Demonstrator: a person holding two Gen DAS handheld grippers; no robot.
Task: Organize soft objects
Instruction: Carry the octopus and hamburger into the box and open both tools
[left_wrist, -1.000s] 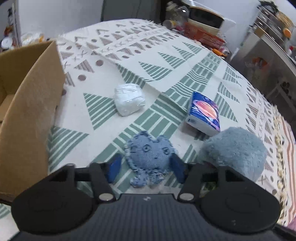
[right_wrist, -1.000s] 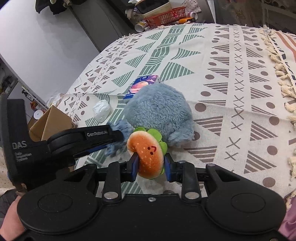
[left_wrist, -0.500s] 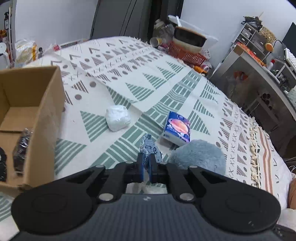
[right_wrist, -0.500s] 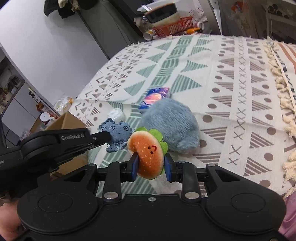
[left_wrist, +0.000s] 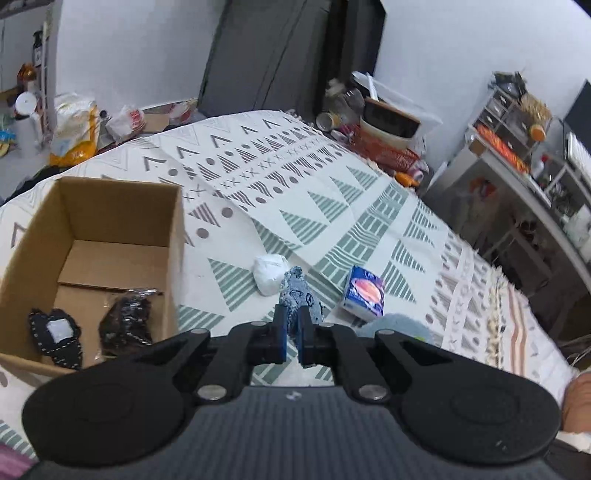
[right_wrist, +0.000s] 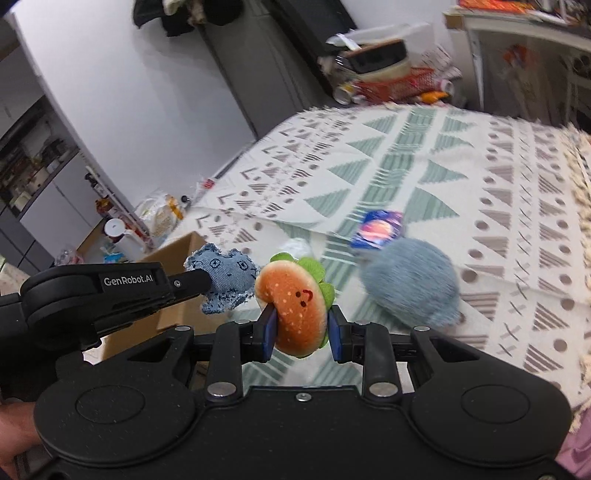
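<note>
Toys lifted in both grippers, box waiting to the left

Denim toy now hangs in the air, pinched flat between the pressed-together pads of the left gripper. A second ago it lay on the patterned cloth between wide-open jaws; half a second ago the jaws had already shut on it and the lift had begun. The right gripper has kept its pinch on the burger plush throughout, and it too has risen clear of the cloth. Both pickups look done, so the likely next step is the carry to the cardboard box.

From the left wrist view, the box stands open on the cloth to the left of the left gripper and near it, with two dark soft items already on its floor. The denim toy sticks up and forward out of the closed jaws, edge-on to the camera. In the right wrist view the same toy shows flat-faced at the tip of the left gripper, just beside the burger plush but apart from it.

Still lying on the cloth are a white bundle, a small printed packet and a blue fluffy plush, all ahead of the grippers and apart from the box.
</note>
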